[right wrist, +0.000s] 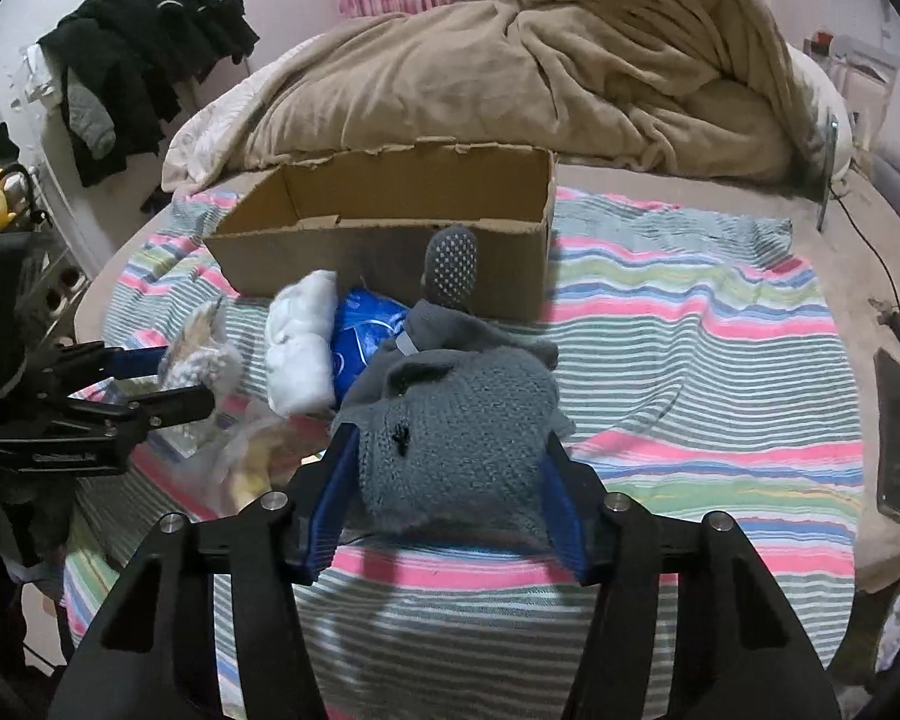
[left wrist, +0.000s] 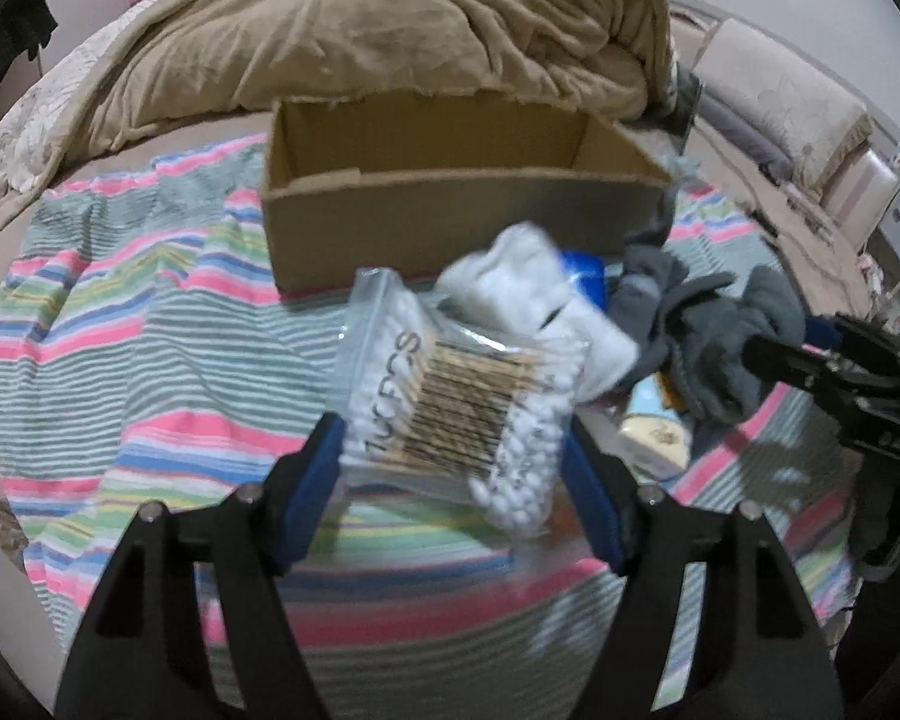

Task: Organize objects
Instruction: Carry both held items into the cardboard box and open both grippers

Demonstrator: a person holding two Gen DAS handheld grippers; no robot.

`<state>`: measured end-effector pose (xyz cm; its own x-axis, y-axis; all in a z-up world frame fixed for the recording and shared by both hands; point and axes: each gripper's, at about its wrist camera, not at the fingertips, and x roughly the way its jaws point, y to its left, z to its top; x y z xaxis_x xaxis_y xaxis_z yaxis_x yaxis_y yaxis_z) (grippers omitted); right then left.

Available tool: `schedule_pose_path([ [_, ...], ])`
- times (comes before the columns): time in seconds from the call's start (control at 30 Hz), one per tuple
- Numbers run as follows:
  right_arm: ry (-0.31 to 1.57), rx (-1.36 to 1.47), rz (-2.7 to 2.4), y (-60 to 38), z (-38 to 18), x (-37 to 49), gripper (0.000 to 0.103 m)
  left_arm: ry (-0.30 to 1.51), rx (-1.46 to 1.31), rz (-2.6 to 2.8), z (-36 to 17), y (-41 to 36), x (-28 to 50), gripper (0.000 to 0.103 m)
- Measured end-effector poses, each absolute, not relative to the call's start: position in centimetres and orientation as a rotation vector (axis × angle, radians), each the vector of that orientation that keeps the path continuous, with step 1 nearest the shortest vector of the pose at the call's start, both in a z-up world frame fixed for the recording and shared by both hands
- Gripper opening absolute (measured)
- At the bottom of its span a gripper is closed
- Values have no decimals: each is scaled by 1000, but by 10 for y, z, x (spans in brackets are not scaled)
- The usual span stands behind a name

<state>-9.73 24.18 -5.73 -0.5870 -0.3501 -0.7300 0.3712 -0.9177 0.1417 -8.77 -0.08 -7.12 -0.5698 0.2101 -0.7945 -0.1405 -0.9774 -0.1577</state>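
Note:
My left gripper (left wrist: pixel 453 444) is shut on a clear bag of cotton swabs (left wrist: pixel 450 396) and holds it above the striped cloth (left wrist: pixel 150 312). My right gripper (right wrist: pixel 447 462) is shut on a grey knitted garment (right wrist: pixel 456 420), which drapes toward a grey dotted sock (right wrist: pixel 452 264). An open cardboard box (left wrist: pixel 450 180) stands just behind the pile; it also shows in the right wrist view (right wrist: pixel 390 228). White socks (left wrist: pixel 528 282), a blue packet (right wrist: pixel 363 342) and a small yellowish pack (left wrist: pixel 654 429) lie between the grippers and the box.
A crumpled tan blanket (right wrist: pixel 540 72) is heaped behind the box. A dark phone (right wrist: pixel 894 432) and a cable (right wrist: pixel 888 288) lie at the bed's right edge. Black clothes (right wrist: pixel 150 42) hang at the far left. Pillows (left wrist: pixel 810 102) sit at the far right.

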Motion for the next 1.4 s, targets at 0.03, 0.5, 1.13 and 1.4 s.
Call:
schedule_pose_path([
  [0.03,33,1125,-2493,242,-55,-96,59,-128,-1330,2623,-67,-3,-87,72],
  [0.5,-32,976,-2548,254,0,-106,59,-145,-1162,2692,-11,-21,-94,72],
  [1.13,-35,910,-2550,238,43,-169,60,-270,-1138,2617,23,-20,-167,72],
  [1.4,-20,958,-2519,222,35,-207,60,-290,-1230,2591,-6,-12,-207,72],
])
